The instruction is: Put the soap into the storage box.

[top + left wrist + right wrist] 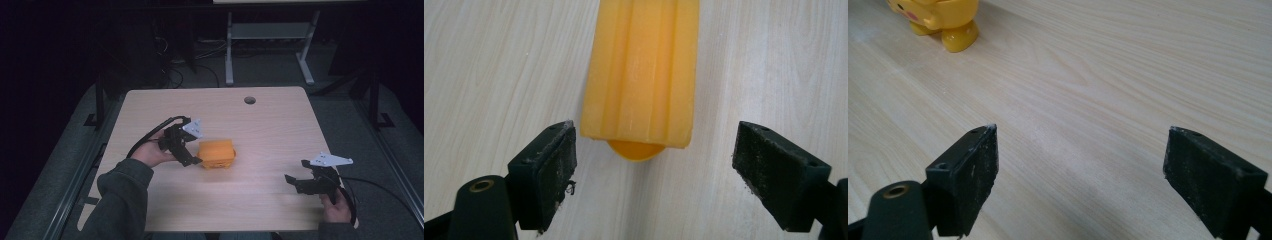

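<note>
Yellow toy [216, 153]: stood on the wooden table [280, 130], left of centre; ribbed flat side faced the left gripper, rounded foot showing beneath it
Left gripper [654, 150]: jaws spread wide, one to each side of the toy's near end, neither seen touching it; in the high view it sat just beside the toy's left edge, held in the left hand [150, 155]
Right gripper [1080, 165]: jaws spread, nothing between them, over bare table near the right front corner, well apart from the toy
Right gripper view: toy at upper left, pink cheek mark visible
</note>
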